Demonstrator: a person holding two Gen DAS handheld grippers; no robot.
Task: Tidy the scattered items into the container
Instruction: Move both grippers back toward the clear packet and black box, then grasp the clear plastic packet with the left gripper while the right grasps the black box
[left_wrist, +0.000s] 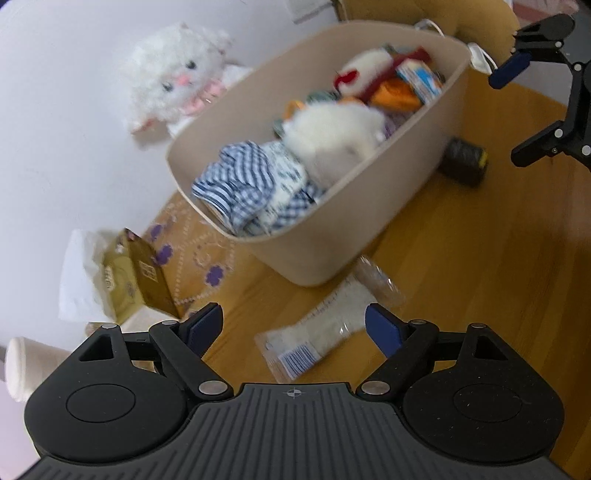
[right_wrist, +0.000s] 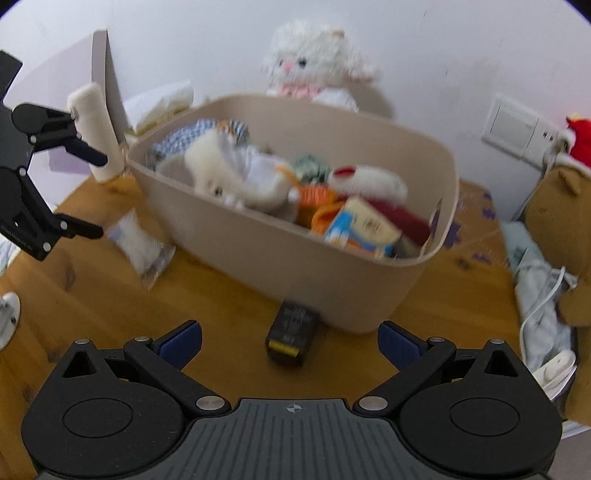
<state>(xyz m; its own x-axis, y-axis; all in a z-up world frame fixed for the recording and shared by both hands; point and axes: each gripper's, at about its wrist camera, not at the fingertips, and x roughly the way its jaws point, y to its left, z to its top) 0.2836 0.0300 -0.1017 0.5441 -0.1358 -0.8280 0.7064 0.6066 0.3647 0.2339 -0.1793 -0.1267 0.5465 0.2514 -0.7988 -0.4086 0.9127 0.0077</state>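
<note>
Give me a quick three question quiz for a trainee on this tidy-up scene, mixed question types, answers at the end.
1. True or false: the left gripper is shut on the clear packet.
2. Which item lies on the table nearest the right gripper? A) the dark box with a yellow end B) a spoon C) a red mug
3. Fill in: the white plush lamb sits ____ the beige container, by the wall.

Key: 1 false, it is open with nothing gripped; 2 A; 3 behind.
</note>
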